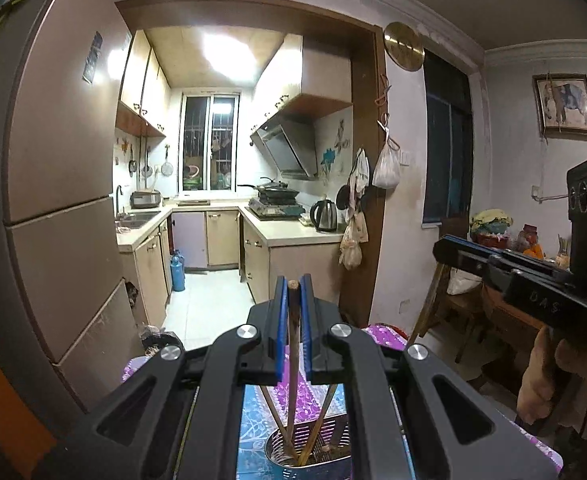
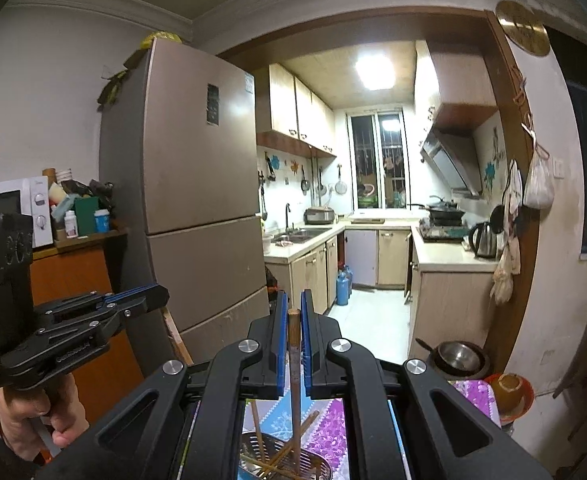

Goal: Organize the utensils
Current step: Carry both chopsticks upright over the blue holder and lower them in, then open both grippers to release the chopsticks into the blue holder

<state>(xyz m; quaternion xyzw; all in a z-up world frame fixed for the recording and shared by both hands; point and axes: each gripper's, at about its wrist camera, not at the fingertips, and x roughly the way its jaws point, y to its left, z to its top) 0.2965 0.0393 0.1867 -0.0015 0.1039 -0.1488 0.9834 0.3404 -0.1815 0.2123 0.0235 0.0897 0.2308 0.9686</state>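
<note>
Floral-cloth surface (image 1: 309, 400) faces kitchen doorway, fridge (image 1: 61, 200) beside. Each gripper, left (image 1: 293, 284) and right (image 2: 293, 300), fingers clamping 1 dark wooden chopstick (image 1: 293, 332) above perforated steel holder (image 1: 313, 450).

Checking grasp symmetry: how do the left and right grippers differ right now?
The left gripper pinches its chopstick tight; the right gripper stands wider, with a gap left of its chopstick. The left stick drops into a metal cup; the right stick into a perforated basket. Both sticks stand roughly upright between blue pads.
</note>
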